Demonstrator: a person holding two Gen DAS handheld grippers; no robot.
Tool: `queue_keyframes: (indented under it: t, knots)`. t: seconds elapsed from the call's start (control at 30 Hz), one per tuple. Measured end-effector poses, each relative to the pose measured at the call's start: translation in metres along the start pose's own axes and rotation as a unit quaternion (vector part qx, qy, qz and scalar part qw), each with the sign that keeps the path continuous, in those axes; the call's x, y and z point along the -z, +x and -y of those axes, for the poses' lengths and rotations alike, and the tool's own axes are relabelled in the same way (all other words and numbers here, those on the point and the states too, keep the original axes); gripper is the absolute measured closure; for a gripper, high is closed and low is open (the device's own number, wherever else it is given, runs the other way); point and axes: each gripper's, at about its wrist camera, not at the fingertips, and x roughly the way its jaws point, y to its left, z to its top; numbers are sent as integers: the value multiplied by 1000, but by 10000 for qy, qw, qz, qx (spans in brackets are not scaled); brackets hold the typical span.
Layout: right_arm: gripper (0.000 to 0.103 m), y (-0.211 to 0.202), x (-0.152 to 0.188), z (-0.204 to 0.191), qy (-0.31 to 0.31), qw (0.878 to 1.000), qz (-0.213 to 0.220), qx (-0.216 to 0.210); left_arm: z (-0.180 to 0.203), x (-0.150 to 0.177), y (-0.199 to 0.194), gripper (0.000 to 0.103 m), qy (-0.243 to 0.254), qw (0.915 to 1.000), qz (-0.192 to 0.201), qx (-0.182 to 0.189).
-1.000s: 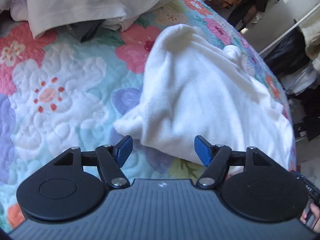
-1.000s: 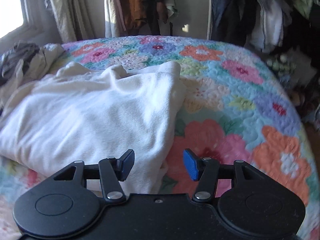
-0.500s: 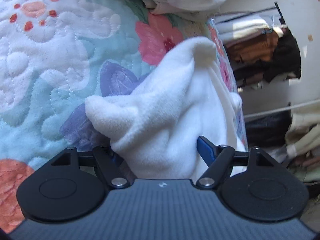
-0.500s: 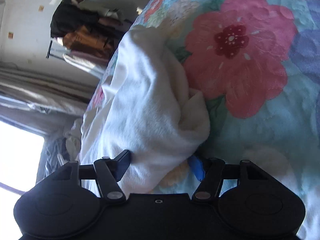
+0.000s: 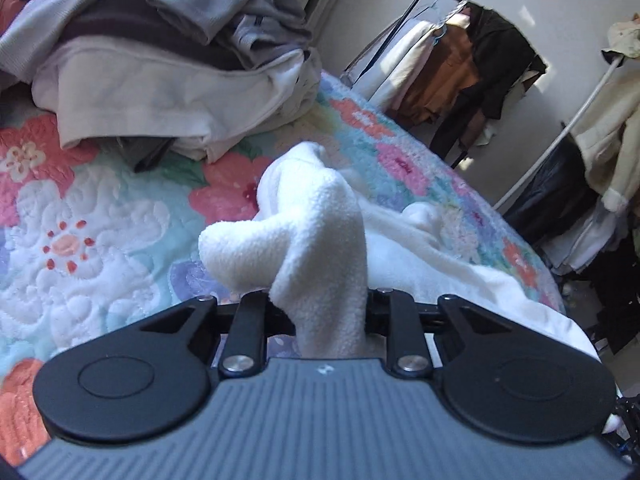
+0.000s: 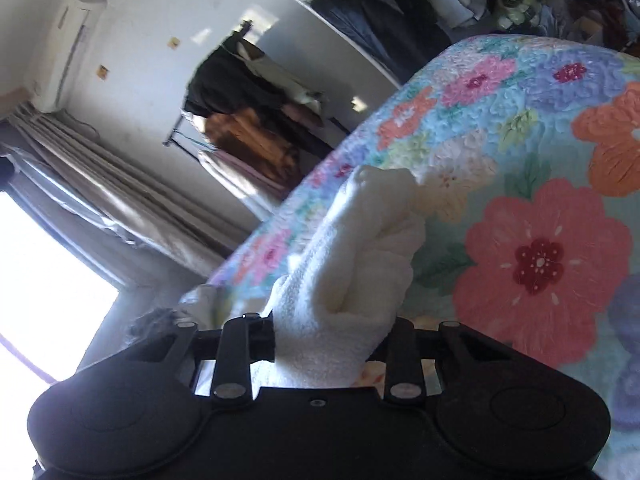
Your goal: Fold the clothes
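On the bed (image 5: 100, 240), both grippers, left (image 5: 326, 312) and right (image 6: 328, 340), pinch bunched edges of the white fleece (image 5: 320, 240), which looks soft, light and floppy, best held at corners.

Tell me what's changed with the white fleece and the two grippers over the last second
Both grippers went from open and apart from the cloth to shut on it: the left gripper and the right gripper each pinch a bunched edge of the white fleece, which now rises off the floral quilt. The pile of clothes stayed where it was.
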Motion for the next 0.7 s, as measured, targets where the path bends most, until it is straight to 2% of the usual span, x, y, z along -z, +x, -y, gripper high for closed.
queue_keyframes:
  t: [0.07, 0.17, 0.23, 0.3, 0.37, 0.5, 0.53, 0.6, 0.63, 0.7]
  knots:
    - [69, -20, 6, 6, -68, 9998, -178, 79, -4, 12, -25, 80, 48, 9999, -90, 94]
    - [69, -40, 30, 36, 195, 9977, -499, 420, -31, 58, -28, 80, -251, 9954, -924, -2]
    - [69, -44, 50, 61, 459, 9946, -661, 661, -43, 88, -22, 80, -237, 9918, -1238, -191]
    - [69, -48, 64, 81, 883, 9915, -689, 662, -47, 99, -24, 80, -242, 9924, -1187, -215]
    - [69, -53, 67, 93, 1504, 9856, -640, 428, -48, 90, -30, 80, -345, 9931, -1116, -83]
    - [69, -62, 56, 68, 998, 9923, -554, 482, -47, 73, -47, 77, -308, 9934, -1079, 243]
    - [69, -63, 56, 61, 849, 9936, -519, 526, -50, 78, -45, 76, -237, 9934, -1104, 222]
    - [68, -58, 60, 55, 777, 9928, -572, 706, -67, 102, -27, 65, -262, 9907, -1334, -47]
    - [68, -54, 63, 55, 690, 9919, -622, 862, -81, 112, -19, 60, -537, 9886, -1408, -75]
    - [68, -47, 73, 57, 441, 9894, -645, 1223, -103, 122, -20, 59, -1203, 9845, -1251, 252]
